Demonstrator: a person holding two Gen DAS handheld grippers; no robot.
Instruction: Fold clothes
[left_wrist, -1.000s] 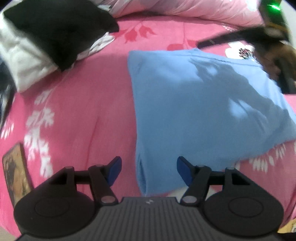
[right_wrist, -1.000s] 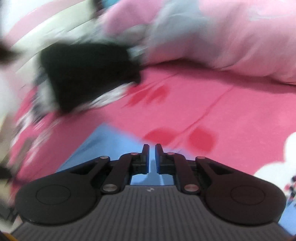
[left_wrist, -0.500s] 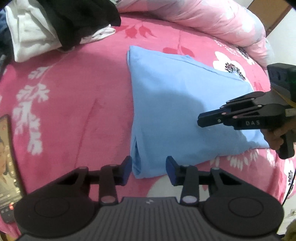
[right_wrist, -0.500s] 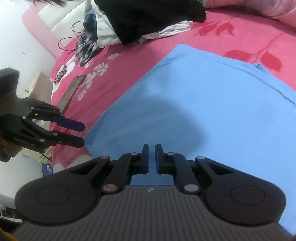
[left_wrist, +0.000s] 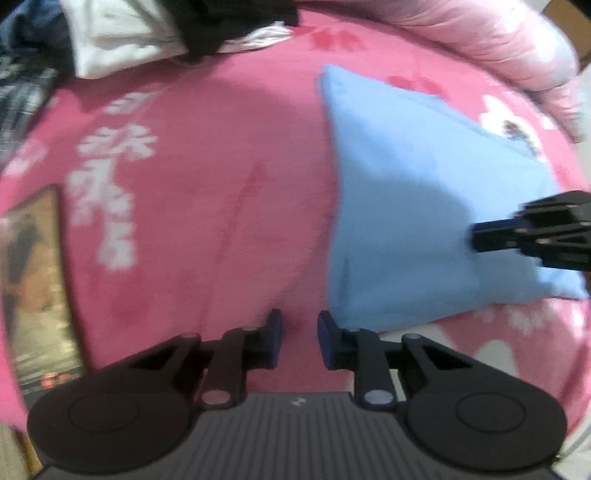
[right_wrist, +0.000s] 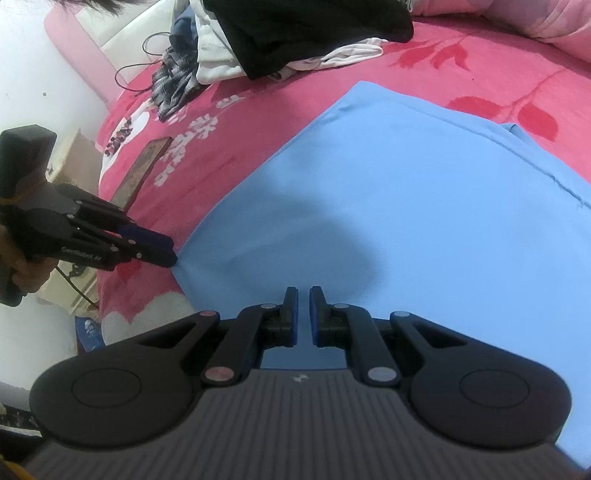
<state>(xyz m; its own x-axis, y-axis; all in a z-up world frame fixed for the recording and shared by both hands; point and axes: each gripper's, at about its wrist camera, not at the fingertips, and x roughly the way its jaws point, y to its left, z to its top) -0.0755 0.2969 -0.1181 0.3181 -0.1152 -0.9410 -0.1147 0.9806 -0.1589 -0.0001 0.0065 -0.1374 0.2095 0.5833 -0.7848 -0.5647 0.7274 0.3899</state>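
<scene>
Black and narrowed, the left tool (left_wrist: 299, 332) is seen with its jaws just closing on nothing, the blue cloth (left_wrist: 424, 221) corner just beside its right finger. The right tool (right_wrist: 303, 314), shut and empty, is held over the cloth, spread on the bed (left_wrist: 203, 203).

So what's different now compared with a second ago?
The left gripper has slid to the near left corner of the folded blue garment; its jaws have just been closing, with pink bedspread showing in the gap, no cloth visibly pinched. The right gripper swung from the bedspread to over the garment, still shut. The garment and the clothes pile stayed put.
</scene>
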